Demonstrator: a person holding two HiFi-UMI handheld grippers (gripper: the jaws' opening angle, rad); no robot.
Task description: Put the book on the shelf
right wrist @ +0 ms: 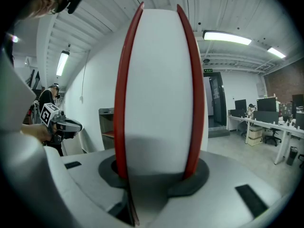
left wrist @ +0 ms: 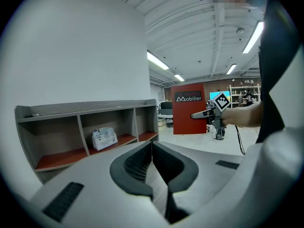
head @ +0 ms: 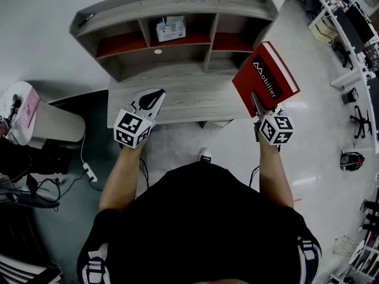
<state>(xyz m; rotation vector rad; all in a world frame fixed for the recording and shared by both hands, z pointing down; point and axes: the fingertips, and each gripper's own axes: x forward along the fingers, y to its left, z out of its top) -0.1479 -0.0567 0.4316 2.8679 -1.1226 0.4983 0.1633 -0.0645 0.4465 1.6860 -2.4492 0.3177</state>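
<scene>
The person's black-shirted torso (head: 201, 218) fills the foreground. Beyond it stands the wooden shelf (head: 177, 3) with red-floored compartments. The red book (head: 266, 76) is off the shelf, at its right end, pinched by the right hand-held gripper (head: 256, 102). The left hand-held gripper (head: 155, 94) is pressed together and empty. A white packet (head: 170, 28) sits in the middle compartment.

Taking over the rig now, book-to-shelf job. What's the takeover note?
Left gripper: jaws together, nothing in them, over the front of the desk.
Right gripper: shut on the red book, held upright in the air by the right end of the shelf unit.
Done: book is picked up.
Left: set it in a compartment; the middle one already holds a white package.
</scene>
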